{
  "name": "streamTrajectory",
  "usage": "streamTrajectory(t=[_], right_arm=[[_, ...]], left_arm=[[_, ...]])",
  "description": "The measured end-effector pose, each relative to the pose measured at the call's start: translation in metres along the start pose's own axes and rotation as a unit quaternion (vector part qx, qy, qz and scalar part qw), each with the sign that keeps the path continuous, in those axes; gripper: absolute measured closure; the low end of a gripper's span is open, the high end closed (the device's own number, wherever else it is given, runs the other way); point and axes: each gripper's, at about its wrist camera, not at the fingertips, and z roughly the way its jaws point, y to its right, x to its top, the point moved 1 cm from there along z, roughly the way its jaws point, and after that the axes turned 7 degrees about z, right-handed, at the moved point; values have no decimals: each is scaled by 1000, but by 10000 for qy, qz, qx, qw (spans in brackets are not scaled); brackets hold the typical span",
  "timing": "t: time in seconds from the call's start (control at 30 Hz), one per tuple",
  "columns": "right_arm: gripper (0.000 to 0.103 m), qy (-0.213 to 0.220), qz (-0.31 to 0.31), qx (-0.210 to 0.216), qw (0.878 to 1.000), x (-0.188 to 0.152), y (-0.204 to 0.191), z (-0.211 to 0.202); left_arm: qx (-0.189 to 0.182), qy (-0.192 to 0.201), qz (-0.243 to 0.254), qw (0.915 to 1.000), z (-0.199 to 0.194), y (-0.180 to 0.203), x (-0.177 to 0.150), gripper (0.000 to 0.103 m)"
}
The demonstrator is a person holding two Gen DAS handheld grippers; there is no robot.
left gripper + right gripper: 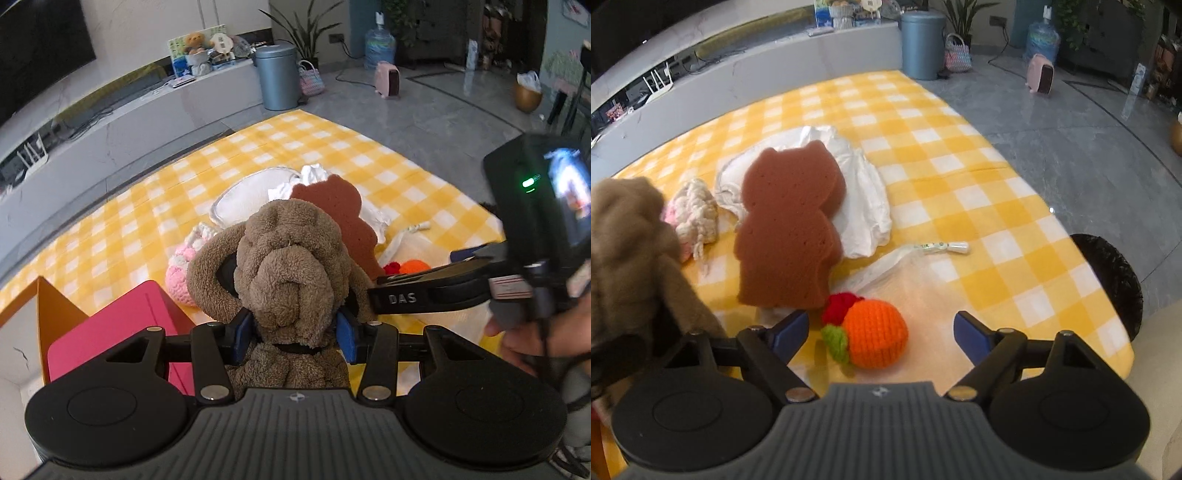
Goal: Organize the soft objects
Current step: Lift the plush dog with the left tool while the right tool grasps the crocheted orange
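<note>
Gripping plush dog [291,258], left claw [293,332]; right claw [881,334] gapes over knitted orange [875,332].

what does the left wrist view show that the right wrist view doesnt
Only the left wrist view: the left tool shut on the brown plush dog, the pink box flap and the right tool seen from the side. Only the right wrist view: the right tool open above the orange knitted fruit, and a small white tube. Both: the brown sponge, white cloth and yellow checked blanket.
</note>
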Motion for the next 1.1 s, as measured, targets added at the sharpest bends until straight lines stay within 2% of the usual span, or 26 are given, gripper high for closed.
streamTrajectory(t=[0.03, 0.1, 0.17, 0.33, 0.4, 0.63, 0.83, 1.1], right_arm=[[22, -92, 33, 64, 9999, 1, 1, 5], [36, -262, 118, 140, 9995, 4, 2, 14], [38, -317, 75, 37, 9995, 3, 0, 18], [39, -230, 139, 162, 9995, 2, 4, 13], [51, -253, 168, 220, 9993, 1, 5, 13], [52, 52, 317, 329, 9989, 1, 12, -2], [52, 330, 465, 856, 9947, -3, 20, -24], [52, 568, 705, 1429, 9856, -12, 29, -49]], left_arm=[[-9, 17, -22, 10000, 0, 0, -1, 49], [21, 37, -17, 10000, -1, 1, -2, 50], [36, 23, 24, 10000, 0, 3, -3, 49], [43, -57, -16, 10000, -2, 1, -1, 49], [20, -98, -107, 9999, -2, -1, 2, 50], [-119, 186, -200, 9996, -23, -7, 7, 50], [-24, 605, -130, 9981, -49, -10, 9, 50], [-5, 817, -556, 9951, -83, -31, 4, 50]])
